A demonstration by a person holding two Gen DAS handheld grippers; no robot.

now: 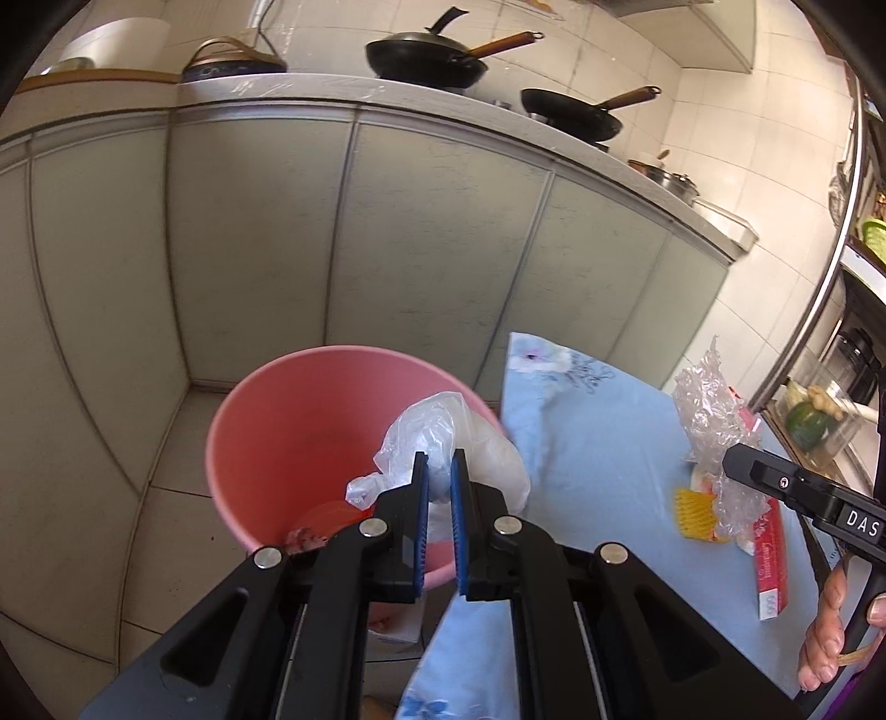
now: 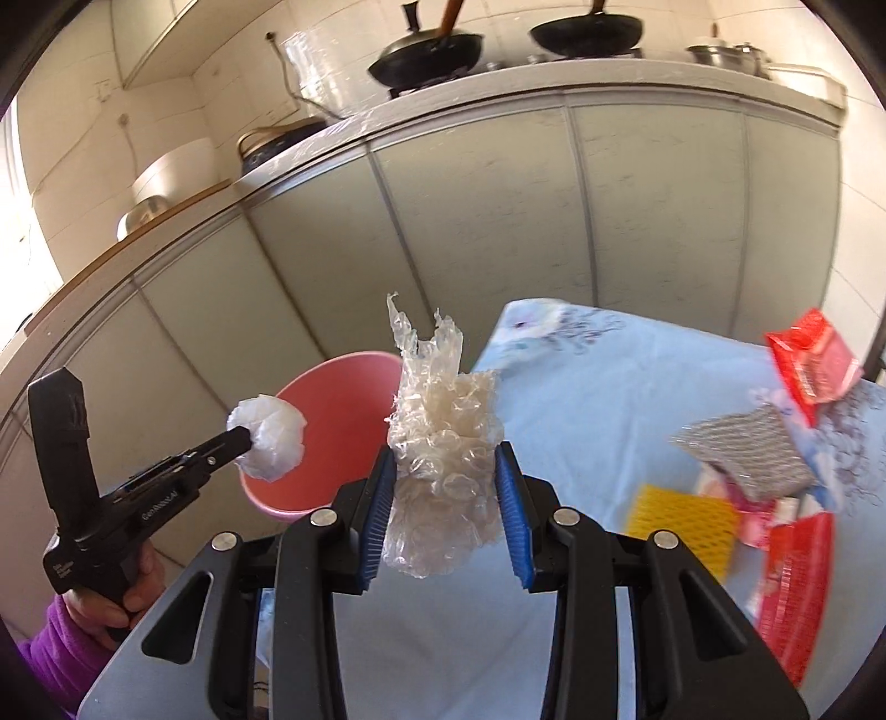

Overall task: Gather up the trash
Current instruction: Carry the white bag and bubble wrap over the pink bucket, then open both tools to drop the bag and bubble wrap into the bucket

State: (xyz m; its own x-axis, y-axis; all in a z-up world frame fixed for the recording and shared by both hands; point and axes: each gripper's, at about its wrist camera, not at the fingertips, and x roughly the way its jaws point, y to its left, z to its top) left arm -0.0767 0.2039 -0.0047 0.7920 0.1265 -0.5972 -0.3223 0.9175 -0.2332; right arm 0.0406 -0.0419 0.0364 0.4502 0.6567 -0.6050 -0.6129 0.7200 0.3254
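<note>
Left wrist view: left gripper (image 1: 440, 476) at 6 o'clock, jaws closed on a white plastic bag (image 1: 443, 437), held over the open mouth of the pink bin (image 1: 288, 421); bin standing on the tiled floor (image 1: 166, 509), touching the edge of the blue-clothed worktop (image 1: 598, 443) at 3 o'clock. Right wrist view: right gripper (image 2: 446, 498) at 6 o'clock, jaws partly closed, clamping a crumpled clear plastic wrap (image 2: 443, 437) above the worktop's near edge, bin at 10 o'clock behind it. Further trash lying on the worktop from 3 to 4 o'clock: yellow foam net (image 2: 684, 523), grey foam net (image 2: 747, 451), red packets (image 2: 814, 360). Black woks (image 2: 426, 50) on the kitchen counter at 12 o'clock.
</note>
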